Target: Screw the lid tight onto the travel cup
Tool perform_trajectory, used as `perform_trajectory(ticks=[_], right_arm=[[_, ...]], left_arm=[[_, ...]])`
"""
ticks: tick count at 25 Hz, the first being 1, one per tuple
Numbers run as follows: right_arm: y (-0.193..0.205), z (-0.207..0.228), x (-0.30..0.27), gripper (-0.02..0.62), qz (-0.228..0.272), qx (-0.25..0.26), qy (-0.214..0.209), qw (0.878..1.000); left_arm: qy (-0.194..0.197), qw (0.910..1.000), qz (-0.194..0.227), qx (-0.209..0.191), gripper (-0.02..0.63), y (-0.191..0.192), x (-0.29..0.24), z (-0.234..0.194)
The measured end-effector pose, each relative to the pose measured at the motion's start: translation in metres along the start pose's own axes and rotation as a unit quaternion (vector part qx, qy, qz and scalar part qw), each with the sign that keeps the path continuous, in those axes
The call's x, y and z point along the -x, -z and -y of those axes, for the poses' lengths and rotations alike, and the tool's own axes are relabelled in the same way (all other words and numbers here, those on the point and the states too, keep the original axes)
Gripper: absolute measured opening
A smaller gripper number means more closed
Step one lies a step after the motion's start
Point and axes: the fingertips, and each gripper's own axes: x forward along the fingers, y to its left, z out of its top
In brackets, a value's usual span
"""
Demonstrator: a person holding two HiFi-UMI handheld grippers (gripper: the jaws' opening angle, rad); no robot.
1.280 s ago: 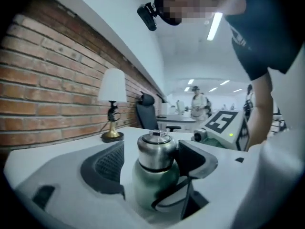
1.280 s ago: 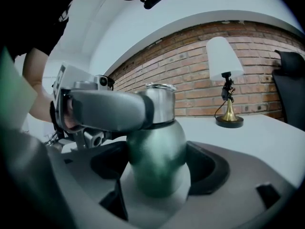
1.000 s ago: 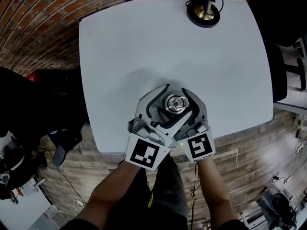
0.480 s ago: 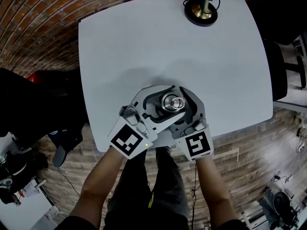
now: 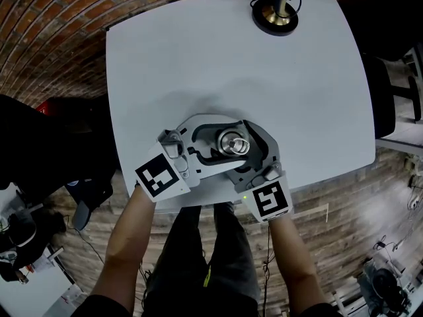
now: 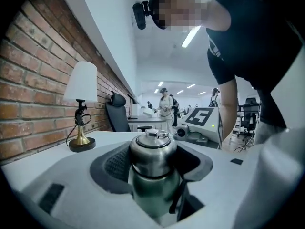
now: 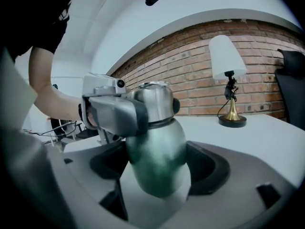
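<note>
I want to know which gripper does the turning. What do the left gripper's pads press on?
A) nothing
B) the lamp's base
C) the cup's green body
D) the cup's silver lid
D: the left gripper clamps the silver lid, while the right gripper holds the green body.

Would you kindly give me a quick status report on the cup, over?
Left gripper shut on lid. Right gripper shut on cup. Lid sits on cup. Lamp well clear.
</note>
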Motion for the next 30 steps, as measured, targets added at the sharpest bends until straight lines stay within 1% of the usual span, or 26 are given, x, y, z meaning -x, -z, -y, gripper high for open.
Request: perform_trajectory(ticks=[3, 5, 8, 14, 15, 16, 21, 27, 30], right_arm=[[0.000, -0.001, 0.000, 0.344, -0.001, -0.002, -0.003, 1.000], [-0.001, 0.000, -0.001, 0.344, -0.001, -0.004, -0.003, 1.000], [0.000, 0.001, -0.001, 0.344, -0.002, -0.003, -0.003, 1.000], [-0.001, 0.000, -0.001, 0.344, -0.003, 0.000, -0.003, 1.000], [0.000, 0.000, 0.000, 0.344, -0.004, 0.004, -0.004, 1.000], [0.000, -0.001, 0.001, 0.344, -0.005, 0.008, -0.006, 1.000], [0.000, -0.004, 0.011, 0.344, -0.005, 0.006, -0.009, 1.000], [-0.010, -0.003, 0.032, 0.344, 0.010, 0.002, 0.014, 1.000], [-0.010, 0.002, 0.046, 0.344, 0.013, -0.021, 0.035, 0.999]], left_arm=[[0.025, 0.9997, 0.003, 0.005, 0.270, 0.000, 0.001, 0.001], [0.031, 0.9994, 0.005, 0.011, 0.270, 0.000, 0.001, 0.001], [0.027, 0.9994, 0.007, 0.020, 0.270, 0.001, 0.000, 0.000], [0.014, 0.9997, 0.009, 0.018, 0.279, 0.001, -0.001, -0.002], [0.012, 0.9997, 0.011, 0.019, 0.295, 0.000, -0.001, -0.002], [0.010, 0.9997, 0.013, 0.019, 0.332, 0.000, 0.000, -0.003], [0.003, 0.9994, 0.019, 0.028, 0.354, -0.001, 0.004, -0.002], [0.003, 0.9994, 0.021, 0.027, 0.362, -0.004, 0.010, 0.003], [-0.007, 0.9994, 0.016, 0.031, 0.362, -0.006, 0.021, 0.007]])
